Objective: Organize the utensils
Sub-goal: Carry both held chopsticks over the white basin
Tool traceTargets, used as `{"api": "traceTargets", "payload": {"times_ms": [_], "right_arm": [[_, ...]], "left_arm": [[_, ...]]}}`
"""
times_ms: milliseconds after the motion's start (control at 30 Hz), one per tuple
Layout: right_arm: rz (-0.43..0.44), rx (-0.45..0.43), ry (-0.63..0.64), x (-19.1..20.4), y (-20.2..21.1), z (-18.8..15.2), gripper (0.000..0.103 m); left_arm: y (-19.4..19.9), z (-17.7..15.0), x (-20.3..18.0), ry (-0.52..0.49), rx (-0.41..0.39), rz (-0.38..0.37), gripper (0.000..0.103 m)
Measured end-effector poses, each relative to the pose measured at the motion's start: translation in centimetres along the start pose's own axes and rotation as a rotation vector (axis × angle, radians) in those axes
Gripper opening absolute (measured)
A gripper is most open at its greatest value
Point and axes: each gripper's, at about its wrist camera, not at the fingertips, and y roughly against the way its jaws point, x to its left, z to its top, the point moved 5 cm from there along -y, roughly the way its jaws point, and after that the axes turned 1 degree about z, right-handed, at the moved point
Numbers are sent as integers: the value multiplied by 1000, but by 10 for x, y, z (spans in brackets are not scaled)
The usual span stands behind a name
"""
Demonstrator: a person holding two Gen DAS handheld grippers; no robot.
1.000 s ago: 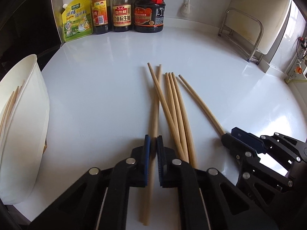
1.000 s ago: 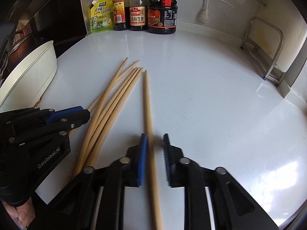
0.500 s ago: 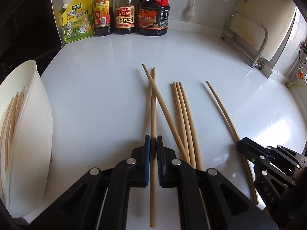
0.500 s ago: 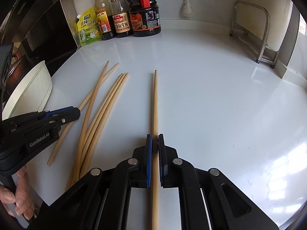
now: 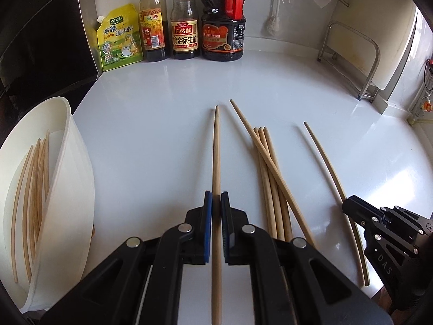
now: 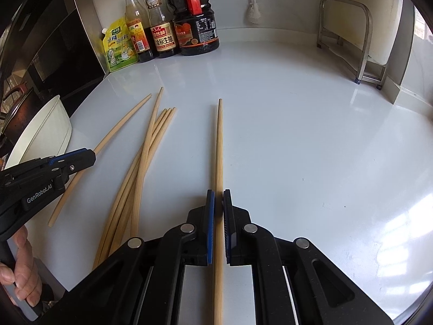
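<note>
My left gripper [image 5: 216, 194] is shut on one wooden chopstick [image 5: 216, 146] that points straight ahead over the white counter. Right of it lie several loose chopsticks [image 5: 268, 170] in a crossed bundle. My right gripper [image 6: 218, 192] is shut on another chopstick [image 6: 219, 140], which also appears at the right of the left wrist view, thin and curved [image 5: 326, 159], with the right gripper [image 5: 349, 204] on it. In the right wrist view the left gripper [image 6: 90, 155] holds its chopstick [image 6: 121, 124] beside the bundle [image 6: 151, 146]. A white tub [image 5: 73, 178] at the left holds several chopsticks [image 5: 35, 181].
Sauce bottles [image 5: 184, 27] and a yellow-green seasoning pouch [image 5: 119, 38] stand along the back wall. A metal rack [image 5: 351, 59] stands at the back right. A dark stove area borders the counter on the left. A person's hand [image 6: 21, 279] grips the left gripper's handle.
The right gripper's jaws have shut on its chopstick. Both held chopsticks have drawn away from the bundle, the left one to its left, the right one to its right.
</note>
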Motion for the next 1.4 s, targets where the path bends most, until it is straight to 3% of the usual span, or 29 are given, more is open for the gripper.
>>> {"api": "traceTargets", "payload": {"times_ms": [800, 1133, 1400], "right_arm": [[-6, -97, -111, -3, 50, -7, 6], [15, -126, -72, 39, 71, -3, 6], [64, -144, 2, 94, 79, 8, 6]], "left_arm": [[66, -19, 5, 28, -46, -132, 7], [98, -23, 31, 39, -102, -161, 7], [125, -21, 75, 90, -163, -157, 7]]}}
